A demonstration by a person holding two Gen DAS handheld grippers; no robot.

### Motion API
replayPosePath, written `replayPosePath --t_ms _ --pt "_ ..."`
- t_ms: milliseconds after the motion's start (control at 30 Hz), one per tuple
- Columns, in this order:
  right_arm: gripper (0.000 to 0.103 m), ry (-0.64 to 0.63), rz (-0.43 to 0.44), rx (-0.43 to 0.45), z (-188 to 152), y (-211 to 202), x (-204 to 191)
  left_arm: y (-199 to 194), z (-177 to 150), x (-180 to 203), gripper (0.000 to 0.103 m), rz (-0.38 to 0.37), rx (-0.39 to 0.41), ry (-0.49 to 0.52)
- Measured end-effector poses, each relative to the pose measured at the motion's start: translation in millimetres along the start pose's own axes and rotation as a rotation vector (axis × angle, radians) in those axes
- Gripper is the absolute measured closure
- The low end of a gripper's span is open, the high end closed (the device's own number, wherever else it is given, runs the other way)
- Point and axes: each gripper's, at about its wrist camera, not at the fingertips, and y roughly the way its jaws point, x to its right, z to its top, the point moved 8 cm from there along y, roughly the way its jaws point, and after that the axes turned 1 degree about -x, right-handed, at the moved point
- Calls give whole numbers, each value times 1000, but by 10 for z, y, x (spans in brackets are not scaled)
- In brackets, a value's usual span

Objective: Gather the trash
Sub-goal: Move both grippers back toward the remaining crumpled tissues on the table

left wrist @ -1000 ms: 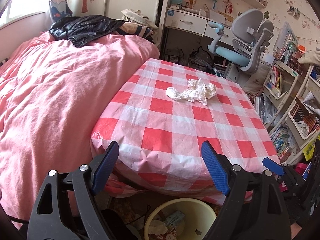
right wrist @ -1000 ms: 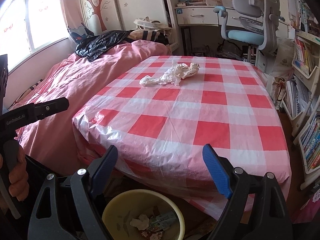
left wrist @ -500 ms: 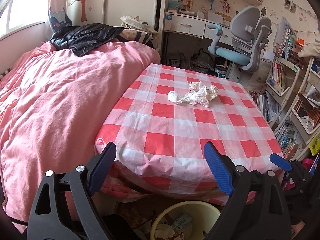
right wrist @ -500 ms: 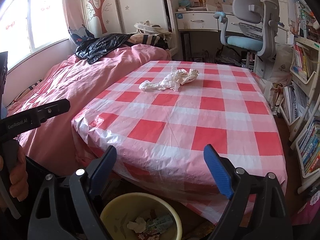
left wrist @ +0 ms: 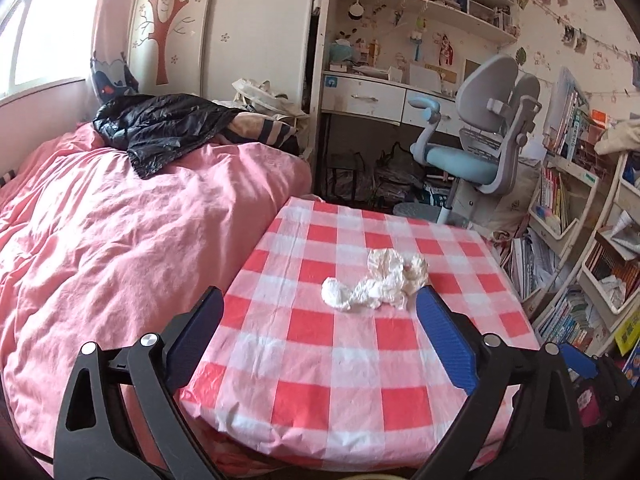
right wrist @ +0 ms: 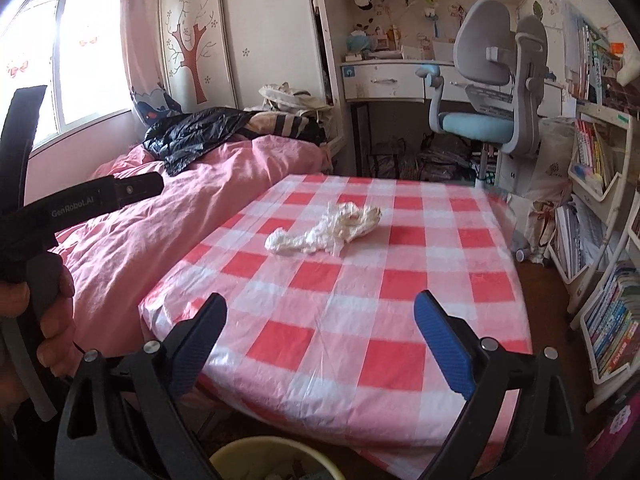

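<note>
Fingers of left gripper (left wrist: pixel 318 308) spread wide, right gripper (right wrist: pixel 320 314) likewise, both empty, crumpled tissue (left wrist: pixel 376 282) untouched ahead.

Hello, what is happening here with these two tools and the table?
A person is collecting trash with a handheld gripper in each hand. Both the left gripper and the right gripper are empty, jaws open, short of the crumpled tissue on the checkered table. A yellow bin with some trash sits below the near table edge. Nothing is grasped yet.

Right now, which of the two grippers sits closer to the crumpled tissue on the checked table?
The left gripper: its right fingertip nearly meets the crumpled tissue in its own view. The right gripper is over the table's near edge, several checks short of it. Both are open and empty.
</note>
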Motion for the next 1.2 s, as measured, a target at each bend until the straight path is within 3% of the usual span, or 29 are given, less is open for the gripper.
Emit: replayPosePath --t_ms 100,200,300,400,633,1200 --pt "11 -13 -20 31 276 108 99 130 209 -57 7 -2 16 -30" --pt "11 -42 -69 64 453 239 238 278 183 -177 7 16 4 -59" --pt "11 5 -107 39 386 408 413 418 56 -266 7 12 -80 -109" --pt "11 108 -65 3 338 477 468 414 52 -274 7 14 -77 -110" --pt "10 12 -80 -7 345 479 308 436 9 -167 7 -15 -99 -69" --pt "9 -3 -82 -61 277 578 316 481 -54 -64 7 -39 -143 -42"
